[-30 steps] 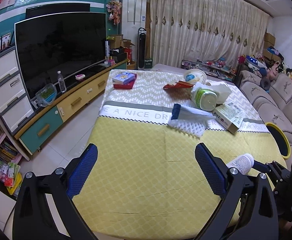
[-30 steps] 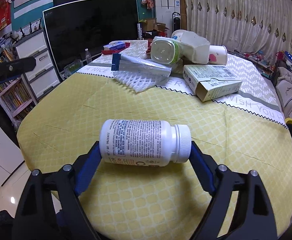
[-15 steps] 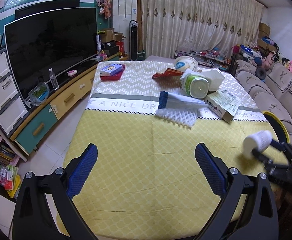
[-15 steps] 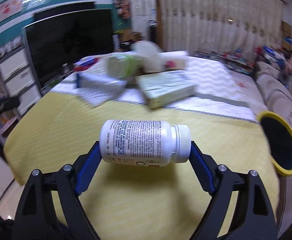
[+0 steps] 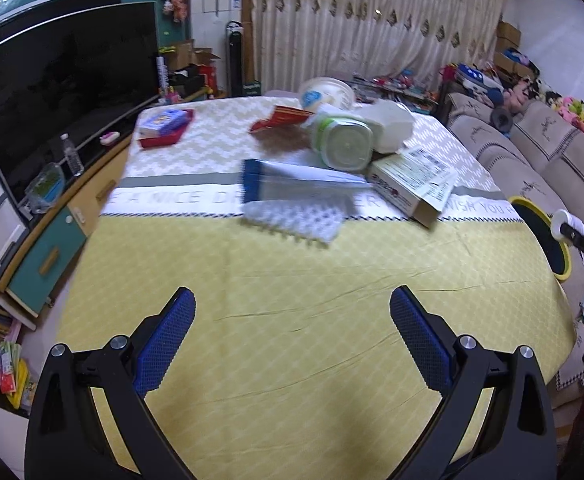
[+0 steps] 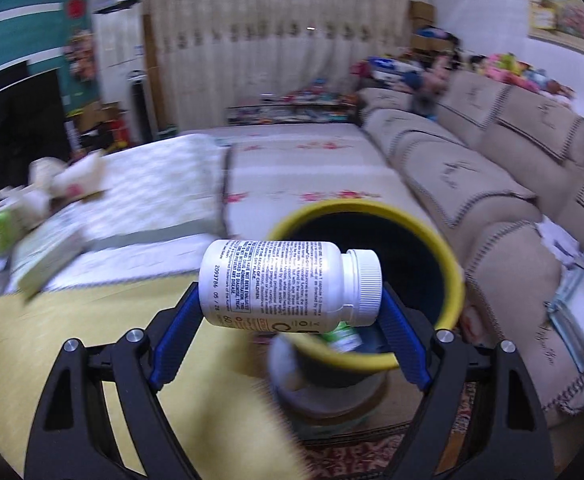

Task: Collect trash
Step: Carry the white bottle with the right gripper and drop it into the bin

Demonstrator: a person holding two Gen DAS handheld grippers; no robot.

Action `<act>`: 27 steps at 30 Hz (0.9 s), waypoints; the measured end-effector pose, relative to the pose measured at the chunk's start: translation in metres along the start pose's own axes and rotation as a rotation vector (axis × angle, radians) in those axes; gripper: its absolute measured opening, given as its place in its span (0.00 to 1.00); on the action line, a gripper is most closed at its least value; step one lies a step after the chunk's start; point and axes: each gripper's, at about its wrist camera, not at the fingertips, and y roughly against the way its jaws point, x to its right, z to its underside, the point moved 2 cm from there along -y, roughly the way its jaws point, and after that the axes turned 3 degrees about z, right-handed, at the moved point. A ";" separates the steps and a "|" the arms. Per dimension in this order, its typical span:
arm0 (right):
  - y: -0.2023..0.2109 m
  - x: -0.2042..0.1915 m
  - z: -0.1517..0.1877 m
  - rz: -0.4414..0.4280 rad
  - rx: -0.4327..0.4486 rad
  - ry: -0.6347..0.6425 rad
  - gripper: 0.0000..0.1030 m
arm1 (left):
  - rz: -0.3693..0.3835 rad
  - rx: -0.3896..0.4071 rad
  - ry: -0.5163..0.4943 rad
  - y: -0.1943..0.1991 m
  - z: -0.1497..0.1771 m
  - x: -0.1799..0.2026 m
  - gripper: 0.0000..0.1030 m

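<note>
Right gripper (image 6: pixel 290 308) is clamped end to end on the white pill bottle (image 6: pixel 280 282), one pad on the base, one on the ribbed cap, so it lies sideways in the air just in front of the mouth of the yellow-rimmed bin (image 6: pixel 449 276) beside the table. Rigid plastic, likely light; smooth label wall would slip, so gripping on the flat ends looks like the better hold. Can't tell if it's empty. Bin is dark inside; something green and white shows low in it, too blurred to name. Left gripper (image 5: pixel 292 328) has its fingers spread wide, holding nothing, over the yellow tablecloth (image 5: pixel 292 264). Still on the table: green-lidded tub (image 5: pixel 341 146), open carton (image 5: pixel 413 184), white foam mesh (image 5: pixel 299 216).
</note>
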 end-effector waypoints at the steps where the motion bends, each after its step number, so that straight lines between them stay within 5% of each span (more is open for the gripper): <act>1: -0.010 0.008 -0.004 0.019 -0.009 -0.008 0.78 | 0.005 -0.005 -0.009 -0.004 -0.002 0.005 0.94; 10: -0.071 0.033 -0.021 0.087 -0.072 -0.033 0.79 | 0.018 -0.030 -0.053 -0.028 -0.016 0.030 0.94; 27: -0.022 0.017 -0.012 0.040 0.000 -0.035 0.84 | 0.013 -0.013 -0.077 -0.048 -0.050 0.032 0.94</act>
